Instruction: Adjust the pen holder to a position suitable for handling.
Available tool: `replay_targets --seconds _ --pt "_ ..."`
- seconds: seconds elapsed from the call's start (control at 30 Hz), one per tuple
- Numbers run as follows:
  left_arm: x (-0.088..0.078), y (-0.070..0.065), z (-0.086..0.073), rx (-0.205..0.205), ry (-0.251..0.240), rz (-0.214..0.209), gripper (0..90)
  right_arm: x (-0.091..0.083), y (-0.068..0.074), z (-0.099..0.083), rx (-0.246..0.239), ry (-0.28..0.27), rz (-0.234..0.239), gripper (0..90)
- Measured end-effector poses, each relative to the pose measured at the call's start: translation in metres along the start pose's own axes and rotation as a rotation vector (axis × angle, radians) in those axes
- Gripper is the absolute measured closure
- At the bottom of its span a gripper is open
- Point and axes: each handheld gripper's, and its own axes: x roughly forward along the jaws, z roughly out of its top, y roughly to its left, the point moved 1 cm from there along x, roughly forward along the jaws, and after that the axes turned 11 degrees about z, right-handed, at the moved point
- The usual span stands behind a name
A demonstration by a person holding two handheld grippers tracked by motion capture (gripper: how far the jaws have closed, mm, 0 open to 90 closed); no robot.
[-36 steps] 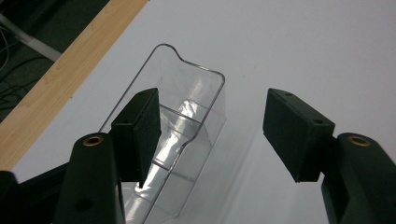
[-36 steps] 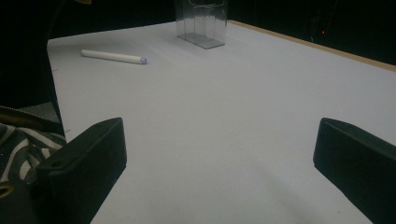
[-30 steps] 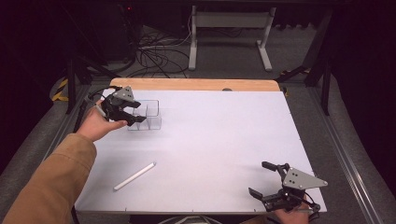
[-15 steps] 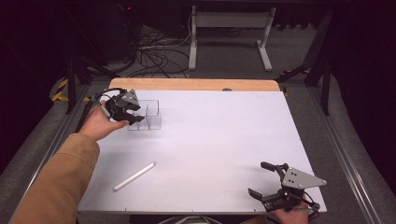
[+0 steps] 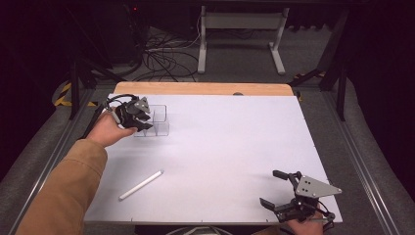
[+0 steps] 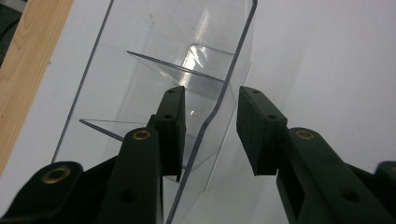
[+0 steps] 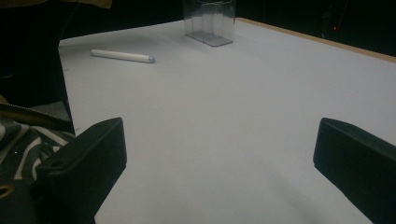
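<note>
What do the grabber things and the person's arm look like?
Both the left gripper and the right gripper are black, with two chunky flat jaws and brass-coloured pins. Each carries a grey three-cornered plate dotted with holes and trails a black cable. The left arm wears a tan sleeve.

On your table [image 5: 220, 147] the clear divided box [image 5: 157, 121] stands at the far left, near the far edge. Your left gripper [image 5: 143, 117] sits at its left side, with one jaw inside a compartment and the other outside, so a side wall [image 6: 219, 100] stands between them. The marker [image 5: 141, 184] lies on the table nearer to you than the box, on the left half, slanting with its far end toward the right. Your right gripper [image 5: 280, 190] is at the near right corner, well apart from both; from it, the box [image 7: 209, 21] lies far ahead and the marker [image 7: 122, 56] to its left.
</note>
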Motion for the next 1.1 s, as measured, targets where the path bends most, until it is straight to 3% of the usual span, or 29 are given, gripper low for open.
replay_targets --seconds 0.33,0.6,0.77,0.93,1.1 --pt "0.001 -0.001 0.004 0.053 0.035 0.008 70.6 0.0 0.0 0.0 0.002 -0.001 0.005 3.2" --pt "-0.006 -0.003 0.004 0.08 0.012 -0.058 81.6 0.0 -0.001 -0.001 0.004 -0.002 0.014 3.2" --pt "-0.009 -0.004 0.005 0.073 0.009 -0.112 85.1 0.001 -0.001 -0.001 0.004 0.003 0.021 3.2" --pt "-0.012 -0.006 0.007 0.08 0.003 -0.125 87.4 0.002 -0.001 -0.001 0.004 0.001 0.022 3.1" --pt "-0.022 -0.008 0.012 0.064 -0.039 -0.142 87.5 0.001 -0.001 -0.001 0.003 0.003 0.023 3.1"
